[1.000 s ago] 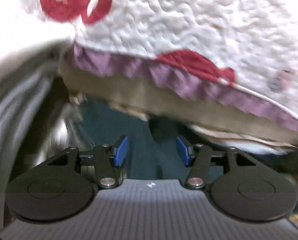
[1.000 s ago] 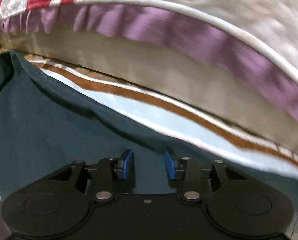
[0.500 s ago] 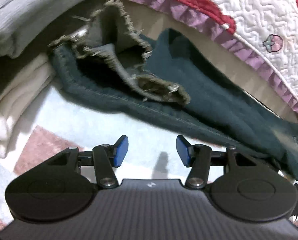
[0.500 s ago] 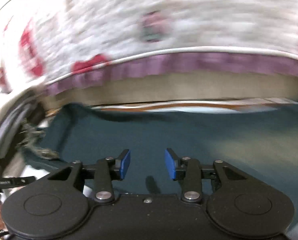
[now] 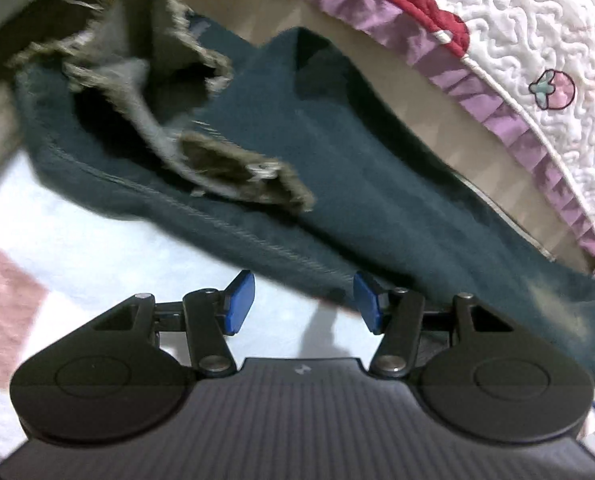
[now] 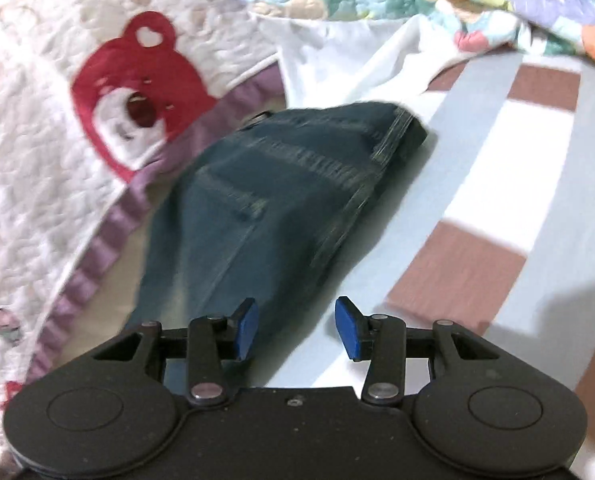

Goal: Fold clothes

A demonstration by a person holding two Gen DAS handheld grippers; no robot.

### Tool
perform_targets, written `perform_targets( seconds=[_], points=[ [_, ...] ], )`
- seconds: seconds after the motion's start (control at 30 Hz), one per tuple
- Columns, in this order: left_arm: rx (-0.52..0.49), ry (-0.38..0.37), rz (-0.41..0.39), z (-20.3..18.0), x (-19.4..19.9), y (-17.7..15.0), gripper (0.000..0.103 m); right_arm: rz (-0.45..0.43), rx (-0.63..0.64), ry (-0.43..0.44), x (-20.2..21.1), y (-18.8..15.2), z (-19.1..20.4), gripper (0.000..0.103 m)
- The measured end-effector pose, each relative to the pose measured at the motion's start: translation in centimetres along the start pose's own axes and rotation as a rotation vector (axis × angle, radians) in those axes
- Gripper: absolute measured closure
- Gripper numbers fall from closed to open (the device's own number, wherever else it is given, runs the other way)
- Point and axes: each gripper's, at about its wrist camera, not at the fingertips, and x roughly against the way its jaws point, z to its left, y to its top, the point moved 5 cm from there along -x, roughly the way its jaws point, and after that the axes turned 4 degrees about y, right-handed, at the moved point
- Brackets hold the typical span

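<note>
Denim jeans [image 5: 397, 200] before parted claws [image 5: 303, 302]

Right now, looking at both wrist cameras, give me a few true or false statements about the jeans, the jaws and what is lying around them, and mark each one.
1. The left gripper has its jaws apart and holds nothing. True.
2. The right gripper is clamped on the jeans. False: its jaws are apart, with no cloth pinched between them.
3. The jeans have a frayed hem at one end. True.
4. The jeans lie on a bare wooden floor. False: they lie on a checked sheet, beside a white quilt.
5. The quilt shows a red bear. True.
</note>
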Motion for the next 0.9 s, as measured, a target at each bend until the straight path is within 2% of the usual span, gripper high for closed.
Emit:
perform_targets(
  seconds=[0.07, 0.27, 0.37, 0.43, 0.5, 0.53, 0.57, 0.6, 0.63, 0.7, 0.73, 0.8, 0.83, 0.9],
  points=[
    [0.031, -0.032, 0.004, -0.6, -0.6, 0.4, 0.047, -0.009, 0.004, -0.020, -1.4, 0.7, -0.6, 0.048],
    [0.124, -0.089, 0.020, -0.8, -2.0, 1.2, 0.039, -0.041, -0.069, 0.048, -3.7, 2.2, -0.3, 0.039],
    [0.137, -0.072, -0.002, -0.7, -1.7, 1.3, 0.039, -0.042, -0.064, 0.017, -5.8, 3.4, -0.1, 0.034],
    [0.145, -0.060, -0.018, -0.6, -1.6, 1.3, 0.039, -0.082, -0.051, 0.034, -6.8, 4.0, -0.1, 0.024],
    [0.153, -0.049, -0.033, -0.5, -1.4, 1.3, 0.039, -0.108, 0.022, -0.011, -8.0, 4.2, 0.9, 0.021],
    [0.157, -0.043, -0.040, -0.4, -1.3, 1.3, 0.039, -0.120, 0.058, -0.033, -8.6, 4.3, 1.5, 0.024],
    [0.161, -0.037, -0.048, -0.4, -1.2, 1.3, 0.039, -0.128, 0.101, -0.054, -9.1, 4.4, 2.1, 0.035],
    [0.165, -0.032, -0.055, -0.3, -1.1, 1.3, 0.039, -0.119, 0.171, -0.062, -9.4, 4.9, 3.3, 0.065],
    [0.169, -0.026, -0.063, -0.3, -1.1, 1.3, 0.039, -0.118, 0.225, -0.055, -9.2, 5.7, 4.3, 0.078],
    [0.178, -0.014, -0.078, -0.2, -0.9, 1.3, 0.039, -0.167, 0.292, 0.005, -7.3, 8.1, 6.4, 0.089],
    [0.182, -0.009, -0.086, -0.1, -0.8, 1.3, 0.039, -0.210, 0.278, 0.023, -5.9, 9.5, 7.0, 0.092],
    [0.192, -0.003, -0.093, -0.1, -0.7, 1.3, 0.039, -0.265, 0.143, 0.063, -3.9, 11.4, 6.7, 0.092],
    [0.203, -0.015, -0.079, -0.1, -0.9, 1.2, 0.039, -0.271, 0.145, 0.051, -3.7, 11.8, 6.7, 0.092],
    [0.225, -0.037, -0.050, -0.2, -1.3, 0.9, 0.039, -0.246, 0.282, -0.021, -4.2, 11.9, 7.0, 0.092]
  ],
)
